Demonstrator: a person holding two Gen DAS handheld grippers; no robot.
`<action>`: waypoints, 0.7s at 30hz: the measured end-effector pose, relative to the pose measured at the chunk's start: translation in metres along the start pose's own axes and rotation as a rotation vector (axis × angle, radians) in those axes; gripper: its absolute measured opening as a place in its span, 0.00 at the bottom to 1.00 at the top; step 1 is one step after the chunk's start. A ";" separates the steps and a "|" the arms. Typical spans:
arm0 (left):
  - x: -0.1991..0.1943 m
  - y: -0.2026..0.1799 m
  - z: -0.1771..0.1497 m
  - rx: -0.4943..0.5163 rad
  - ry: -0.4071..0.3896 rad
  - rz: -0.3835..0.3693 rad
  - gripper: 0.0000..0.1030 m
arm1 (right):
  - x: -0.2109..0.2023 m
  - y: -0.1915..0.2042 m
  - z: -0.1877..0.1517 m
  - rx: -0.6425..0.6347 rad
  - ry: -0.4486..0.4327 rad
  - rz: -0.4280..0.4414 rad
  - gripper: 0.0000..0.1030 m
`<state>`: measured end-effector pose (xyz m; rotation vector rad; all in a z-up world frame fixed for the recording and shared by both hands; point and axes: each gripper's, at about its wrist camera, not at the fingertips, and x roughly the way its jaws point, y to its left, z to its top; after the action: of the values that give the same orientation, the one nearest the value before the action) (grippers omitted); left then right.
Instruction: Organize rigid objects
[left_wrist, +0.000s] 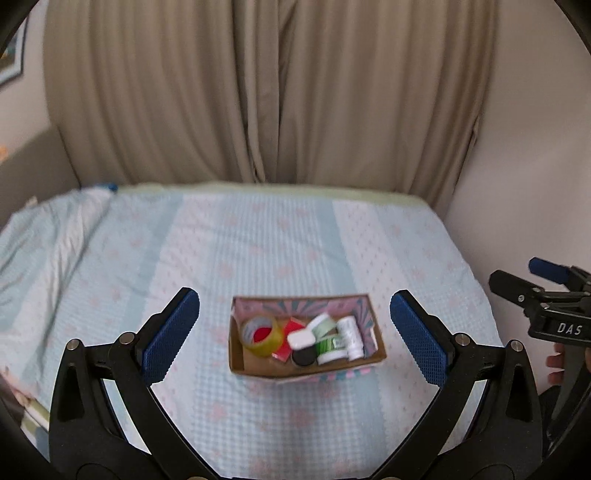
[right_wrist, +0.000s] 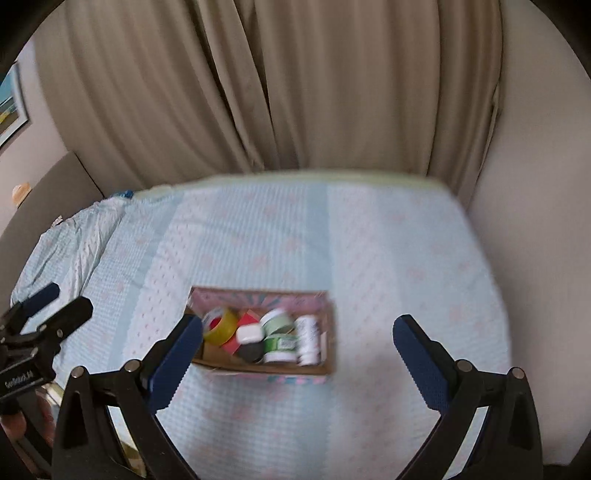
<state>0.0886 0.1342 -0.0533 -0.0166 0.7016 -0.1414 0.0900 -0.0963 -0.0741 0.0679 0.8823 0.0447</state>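
Blurring box (left_wrist: 306, 365) contents, labels unreadable; left tool (left_wrist: 295, 332) and right tool (right_wrist: 297, 354) both spread wide, empty.

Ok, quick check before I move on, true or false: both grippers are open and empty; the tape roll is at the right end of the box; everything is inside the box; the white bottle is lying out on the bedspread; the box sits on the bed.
1. Both the left gripper and the right gripper are open and hold nothing. True.
2. The tape roll is at the right end of the cardboard box. False: it is at the left end.
3. No loose item lies on the bedspread outside the box. True.
4. The white bottle lies on the bedspread. False: it is inside the box, at its right end.
5. The box sits on the bed. True.
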 end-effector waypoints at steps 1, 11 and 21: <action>-0.007 -0.005 0.001 0.008 -0.022 0.007 1.00 | -0.012 -0.003 0.000 -0.003 -0.021 -0.010 1.00; -0.052 -0.031 -0.005 0.056 -0.170 0.044 1.00 | -0.065 -0.014 -0.007 0.009 -0.153 -0.059 1.00; -0.062 -0.037 -0.002 0.069 -0.208 0.062 1.00 | -0.072 -0.022 -0.006 0.013 -0.197 -0.056 1.00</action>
<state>0.0355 0.1060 -0.0129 0.0554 0.4884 -0.1029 0.0402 -0.1224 -0.0241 0.0586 0.6873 -0.0196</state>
